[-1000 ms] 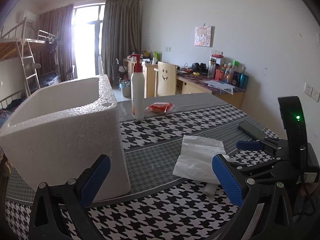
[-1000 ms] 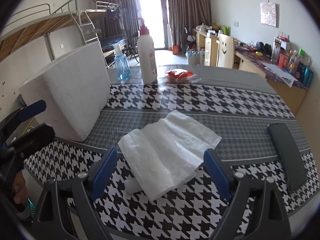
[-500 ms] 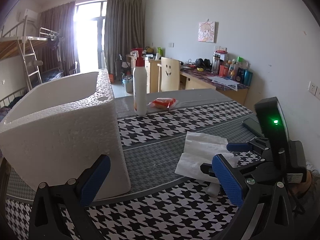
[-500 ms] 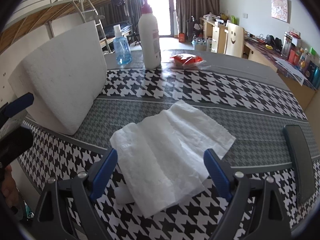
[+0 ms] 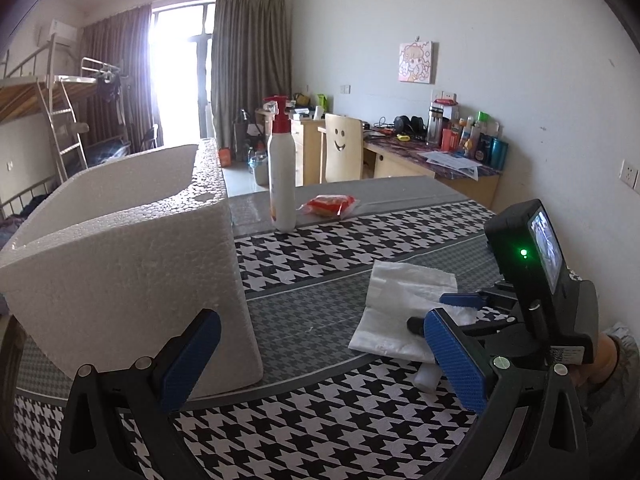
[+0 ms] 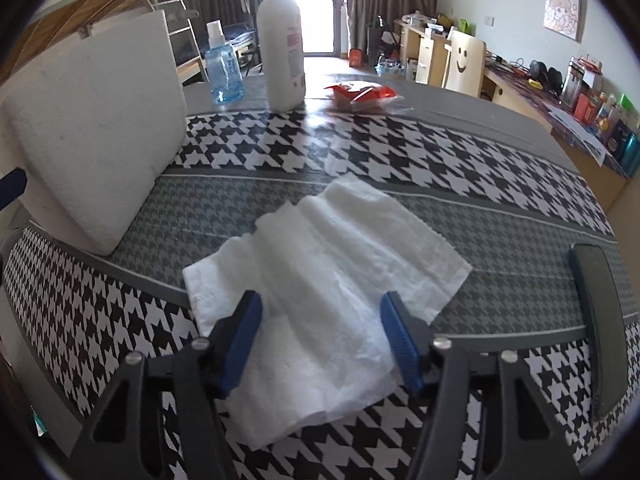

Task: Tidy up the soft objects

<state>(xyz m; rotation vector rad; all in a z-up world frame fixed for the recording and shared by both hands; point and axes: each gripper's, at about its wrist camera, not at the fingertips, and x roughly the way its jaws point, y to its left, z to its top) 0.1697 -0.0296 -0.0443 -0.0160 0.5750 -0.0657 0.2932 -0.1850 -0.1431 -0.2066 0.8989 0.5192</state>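
Right gripper: jaws closing astride white tissue sheet, not yet pinching | Tissue: flat on houndstooth tablecloth, long axis running away from gripper | Left gripper: wide open, empty (farther off, beside foam box)
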